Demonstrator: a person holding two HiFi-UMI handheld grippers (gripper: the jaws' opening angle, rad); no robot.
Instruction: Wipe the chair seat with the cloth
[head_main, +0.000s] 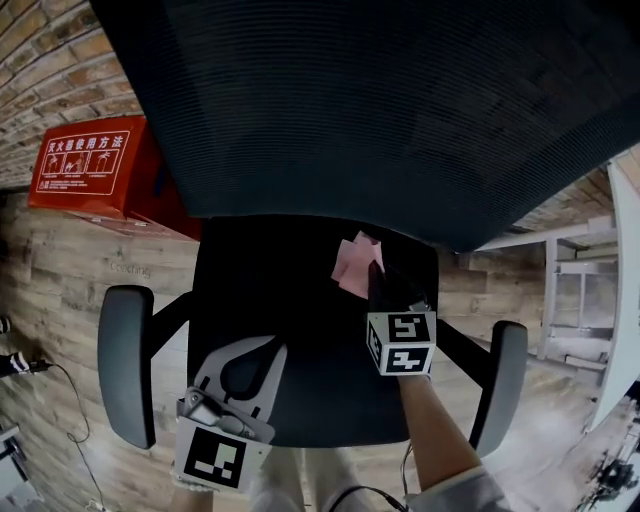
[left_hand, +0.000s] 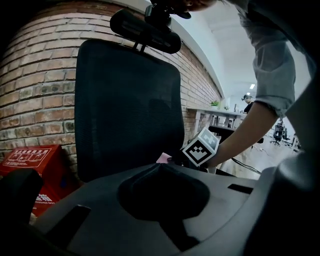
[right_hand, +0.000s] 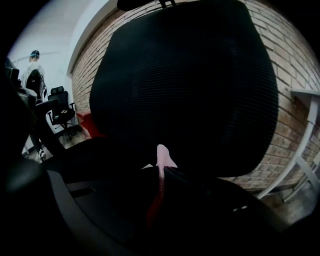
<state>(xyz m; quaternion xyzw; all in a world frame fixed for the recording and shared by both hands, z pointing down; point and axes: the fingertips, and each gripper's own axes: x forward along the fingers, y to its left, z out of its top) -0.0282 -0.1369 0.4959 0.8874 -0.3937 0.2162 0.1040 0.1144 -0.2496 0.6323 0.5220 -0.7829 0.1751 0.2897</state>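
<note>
One pink cloth (head_main: 352, 262), thin, soft and creased, is pinched between the jaws of the right gripper (head_main: 378, 278), which are closed tight on it. A folded peak of it stands up past the jaw tips. The cloth is held at about 1 o'clock on the chair seat (head_main: 270, 290), close under the backrest (head_main: 380, 100); whether it touches the seat cannot be told.

The seat is black, smooth and roughly square. The backrest is a broad, curved panel of fine ribbed black mesh. Two armrests are seen, one at 9 o'clock (head_main: 125, 365) and one at 3 o'clock (head_main: 497, 385), both long, rounded grey pads.

The left gripper (head_main: 268, 352) is held at 7 o'clock over the seat's front. Its pale, matt plastic jaws are brought together at the tips, a rounded hollow is left behind them, and nothing is gripped.

One glossy red box (head_main: 95, 165) with white print is set at 10 o'clock against the brick wall (head_main: 50, 50). Wood-grain planks make up the floor (head_main: 60, 270).
</note>
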